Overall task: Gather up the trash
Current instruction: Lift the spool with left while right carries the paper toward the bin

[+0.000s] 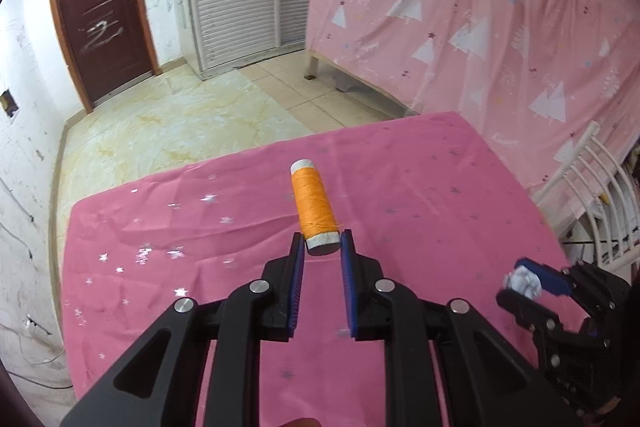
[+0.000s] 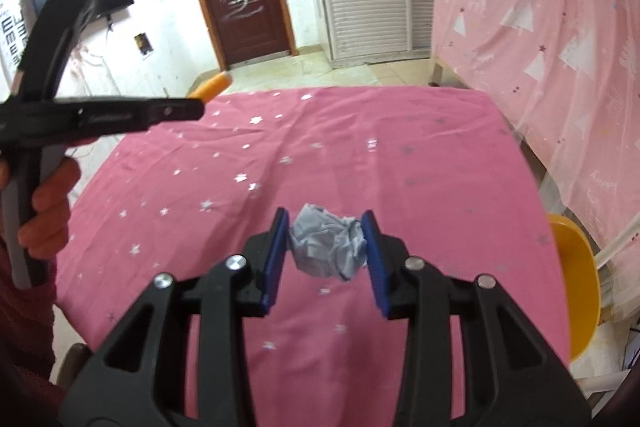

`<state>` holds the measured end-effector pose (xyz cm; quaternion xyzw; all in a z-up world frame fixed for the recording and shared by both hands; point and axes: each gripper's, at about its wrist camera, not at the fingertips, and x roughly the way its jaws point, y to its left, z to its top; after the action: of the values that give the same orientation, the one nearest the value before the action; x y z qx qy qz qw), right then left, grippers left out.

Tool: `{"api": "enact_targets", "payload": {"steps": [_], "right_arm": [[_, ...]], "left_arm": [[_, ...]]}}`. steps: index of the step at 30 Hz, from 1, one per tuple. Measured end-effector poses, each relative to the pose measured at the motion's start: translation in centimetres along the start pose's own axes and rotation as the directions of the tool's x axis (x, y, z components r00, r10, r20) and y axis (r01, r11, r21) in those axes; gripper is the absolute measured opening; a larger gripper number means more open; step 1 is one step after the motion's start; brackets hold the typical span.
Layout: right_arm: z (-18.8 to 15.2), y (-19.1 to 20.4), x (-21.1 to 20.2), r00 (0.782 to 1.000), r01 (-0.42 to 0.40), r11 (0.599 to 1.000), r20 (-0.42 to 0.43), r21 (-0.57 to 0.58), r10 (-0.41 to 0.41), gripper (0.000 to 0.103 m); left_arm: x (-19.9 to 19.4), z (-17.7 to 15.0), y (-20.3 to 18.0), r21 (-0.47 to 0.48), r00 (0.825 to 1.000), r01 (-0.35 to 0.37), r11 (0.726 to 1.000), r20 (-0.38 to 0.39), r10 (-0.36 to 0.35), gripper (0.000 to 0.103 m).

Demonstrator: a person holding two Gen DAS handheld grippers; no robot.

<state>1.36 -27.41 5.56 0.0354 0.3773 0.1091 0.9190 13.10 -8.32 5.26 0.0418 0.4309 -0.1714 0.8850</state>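
An orange thread spool [image 1: 314, 207] is gripped at its near end between the blue pads of the left claw [image 1: 322, 247] and is held out above the counter, which is covered by a pink star-print cloth [image 1: 200, 235]. In the right wrist view the left claw [image 2: 200, 105] is seen from the side, with the spool's orange tip [image 2: 216, 85] projecting past it. A crumpled ball of pale paper [image 2: 327, 251] is clamped between the pads of the right claw [image 2: 326, 241], above the cloth [image 2: 360, 155]. The same paper ball [image 1: 524, 281] is seen in the right claw [image 1: 520, 283] at the counter's right edge. A yellow chair [image 2: 576, 279] is noted just beside the counter.
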Motion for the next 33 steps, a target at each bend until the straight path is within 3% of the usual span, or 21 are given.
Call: {"api": "enact_targets", "payload": {"steps": [13,18,20,23,25,33], "right_arm": [[-0.5,-7.6,-2.1,0.995,0.084,0.990,0.050,0.112,-0.090,0.035],[-1.1,-10.4,-2.6,0.993,0.095,0.984,0.054,0.151,-0.104,0.035],[-1.4,-11.0,-2.6,0.993,0.094,0.983,0.054,0.157,-0.103,0.035],[-1.8,-11.8,-2.4,0.993,0.093,0.981,0.050,0.168,-0.103,0.035],[-1.9,-12.1,-2.1,0.994,0.086,0.980,0.048,0.178,-0.096,0.035],[-2.3,-12.6,-1.8,0.995,0.084,0.979,0.040,0.187,-0.093,0.035]], "left_arm": [[-1.0,-1.1,-9.1,0.159,0.994,0.081,0.984,0.064,-0.092,0.012],[-0.2,-1.3,-12.1,0.221,0.997,0.047,0.974,0.056,-0.061,0.012],[1.1,-1.6,-12.2,0.243,1.000,0.011,0.970,0.000,-0.011,0.014],[2.2,-1.8,-11.3,0.219,0.998,-0.024,0.975,-0.048,0.035,0.035],[2.7,-2.2,-10.7,0.211,0.997,-0.029,0.977,-0.070,0.045,0.054],[5.1,-2.6,-9.5,0.225,0.989,-0.006,0.974,-0.143,0.039,0.057]]}}
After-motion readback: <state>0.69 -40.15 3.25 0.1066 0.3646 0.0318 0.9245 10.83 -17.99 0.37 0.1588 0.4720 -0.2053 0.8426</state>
